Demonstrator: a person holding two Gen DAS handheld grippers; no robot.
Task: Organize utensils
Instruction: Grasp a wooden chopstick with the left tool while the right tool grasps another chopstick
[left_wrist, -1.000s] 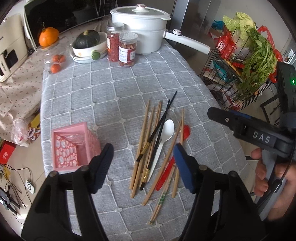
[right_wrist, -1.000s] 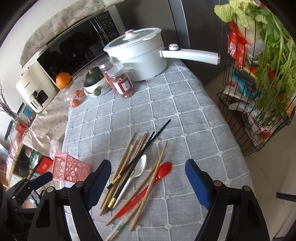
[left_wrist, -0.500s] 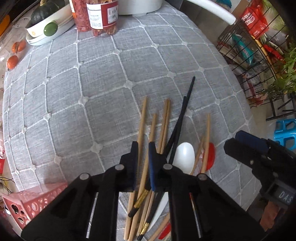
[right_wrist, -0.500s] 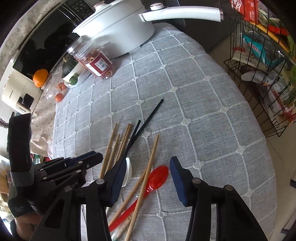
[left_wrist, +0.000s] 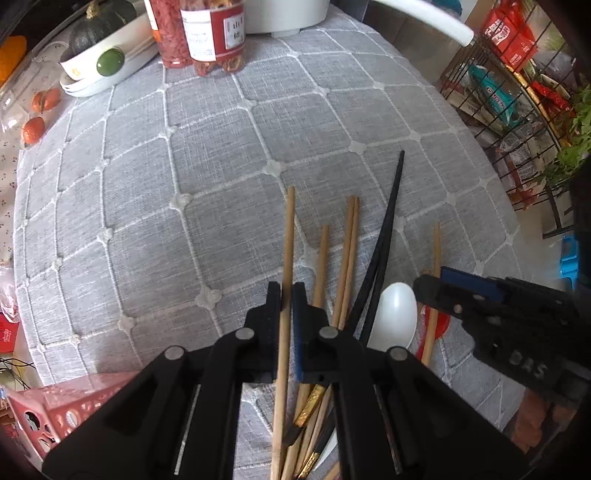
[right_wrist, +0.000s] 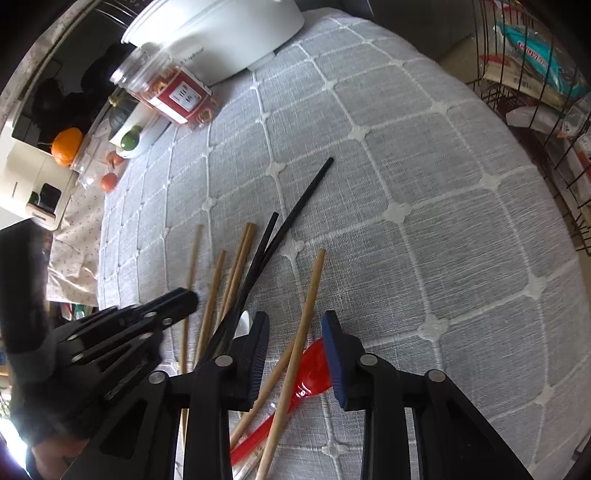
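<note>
Left gripper (left_wrist: 287, 295) clamped on a long pale wooden chopstick (left_wrist: 289, 236), which runs on ahead of its tips over the grey quilted tablecloth (left_wrist: 207, 155). Right gripper (right_wrist: 293, 332) closing, pads not yet pressing; another wooden chopstick (right_wrist: 310, 291) and a red plastic spoon (right_wrist: 314, 356) between its jaws. White plastic spoon (left_wrist: 393, 317) just right of the left gripper.

You worked at a table under a grey quilted cloth (left_wrist: 207, 155); a black wire rack (left_wrist: 517, 122) stood beside it in daylight.
</note>
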